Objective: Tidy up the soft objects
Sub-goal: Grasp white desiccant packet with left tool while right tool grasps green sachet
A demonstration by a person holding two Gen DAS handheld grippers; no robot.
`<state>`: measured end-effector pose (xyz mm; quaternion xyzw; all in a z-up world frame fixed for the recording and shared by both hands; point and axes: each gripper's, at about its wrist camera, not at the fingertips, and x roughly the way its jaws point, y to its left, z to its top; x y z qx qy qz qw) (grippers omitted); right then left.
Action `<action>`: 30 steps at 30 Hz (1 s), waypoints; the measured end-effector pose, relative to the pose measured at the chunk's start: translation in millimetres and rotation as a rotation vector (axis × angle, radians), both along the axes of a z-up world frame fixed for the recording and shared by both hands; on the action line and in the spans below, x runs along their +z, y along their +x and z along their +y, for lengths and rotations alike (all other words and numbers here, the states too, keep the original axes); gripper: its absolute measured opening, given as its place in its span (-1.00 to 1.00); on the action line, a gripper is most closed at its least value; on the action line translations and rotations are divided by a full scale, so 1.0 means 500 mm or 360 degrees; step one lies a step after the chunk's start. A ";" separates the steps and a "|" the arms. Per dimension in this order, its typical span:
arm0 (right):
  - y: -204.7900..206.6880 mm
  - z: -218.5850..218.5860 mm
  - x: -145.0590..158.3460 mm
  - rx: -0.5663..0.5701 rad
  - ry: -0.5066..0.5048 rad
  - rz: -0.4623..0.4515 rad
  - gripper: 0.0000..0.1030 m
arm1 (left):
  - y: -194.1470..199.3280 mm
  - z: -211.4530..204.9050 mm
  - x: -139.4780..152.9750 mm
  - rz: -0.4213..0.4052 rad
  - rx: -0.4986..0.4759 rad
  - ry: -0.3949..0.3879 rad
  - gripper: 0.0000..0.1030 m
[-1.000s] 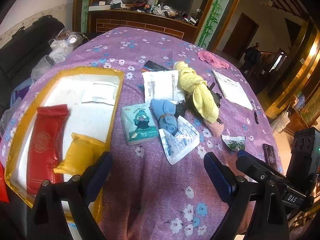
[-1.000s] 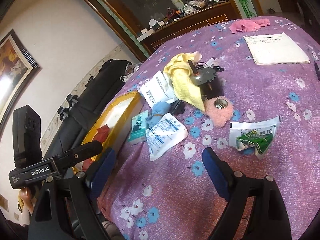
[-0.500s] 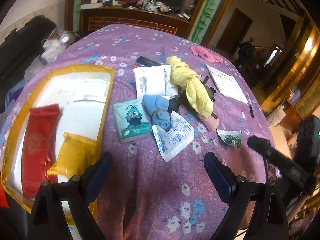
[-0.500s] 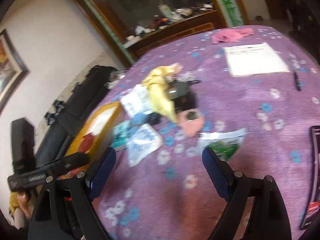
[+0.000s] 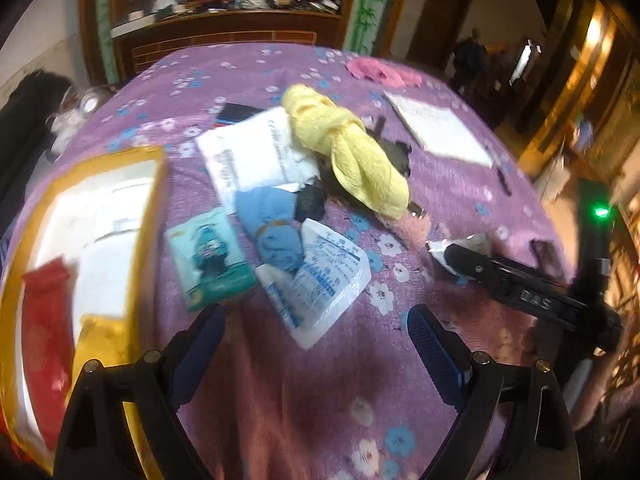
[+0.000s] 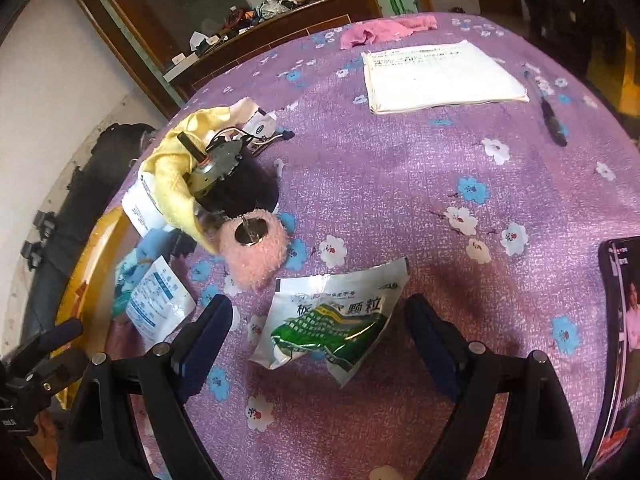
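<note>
While both claws hang open and empty, we size up the crumpled green-and-white foil sachet point(image 6: 332, 320), lying low in the right wrist view between the fingers of our right claw point(image 6: 318, 328). We judge it light, limp and slick, so pinching a crumpled edge should hold better than its flat face. Our left claw point(image 5: 312, 332) sits above the white printed plastic pouch point(image 5: 320, 280) at centre frame, equally floppy. Above it on the purple flowered desk point(image 5: 240, 380) we count one blue cloth bundle point(image 5: 276, 224), one knotted yellow towel point(image 5: 352, 152), one teal packet point(image 5: 208, 256) and one pink rag point(image 5: 380, 72) at the top. One red pouch point(image 5: 44, 344) and one yellow pouch point(image 5: 100, 344) rest in the yellow-rimmed tray point(image 5: 152, 208) at left.
</note>
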<state>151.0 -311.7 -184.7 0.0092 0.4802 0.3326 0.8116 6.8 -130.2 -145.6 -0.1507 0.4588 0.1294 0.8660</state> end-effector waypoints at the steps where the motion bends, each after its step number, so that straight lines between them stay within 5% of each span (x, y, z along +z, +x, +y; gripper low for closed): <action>1: -0.005 -0.001 0.003 -0.0006 -0.0006 -0.0023 0.58 | 0.016 -0.005 -0.009 0.0015 -0.0024 0.0032 0.83; 3: -0.006 -0.005 0.003 -0.0012 0.0007 -0.0012 0.15 | 0.042 -0.011 -0.023 0.0018 -0.0062 0.0070 0.83; 7: -0.004 -0.013 0.001 -0.0028 0.0019 -0.0026 -0.08 | 0.091 -0.020 -0.074 0.0122 -0.0112 0.0111 0.69; 8: -0.002 -0.012 -0.006 -0.0021 0.0024 -0.0022 -0.34 | 0.094 -0.022 -0.084 0.0137 -0.0120 0.0122 0.59; 10: 0.000 -0.010 -0.008 0.0027 0.0074 0.0006 -0.33 | 0.091 -0.029 -0.093 0.0174 -0.0115 0.0121 0.44; 14: -0.007 -0.009 0.001 0.0080 0.0137 -0.0021 -0.34 | 0.059 -0.048 -0.064 0.0097 -0.0267 -0.0152 0.45; 20: -0.004 -0.020 0.004 0.0066 0.0214 -0.0005 -0.34 | 0.069 -0.009 -0.046 0.0070 -0.0104 -0.0116 0.49; 25: -0.002 -0.023 0.003 0.0061 0.0231 0.0008 -0.34 | 0.110 -0.014 -0.059 0.0019 -0.0153 -0.0055 0.47; 28: 0.000 -0.025 0.001 0.0043 0.0223 0.0013 -0.34 | 0.119 -0.038 -0.063 0.0028 -0.0189 0.0147 0.10; 30: -0.002 -0.029 0.004 0.0041 0.0239 -0.0002 -0.34 | 0.100 -0.041 -0.058 0.0029 -0.0223 0.0178 -0.04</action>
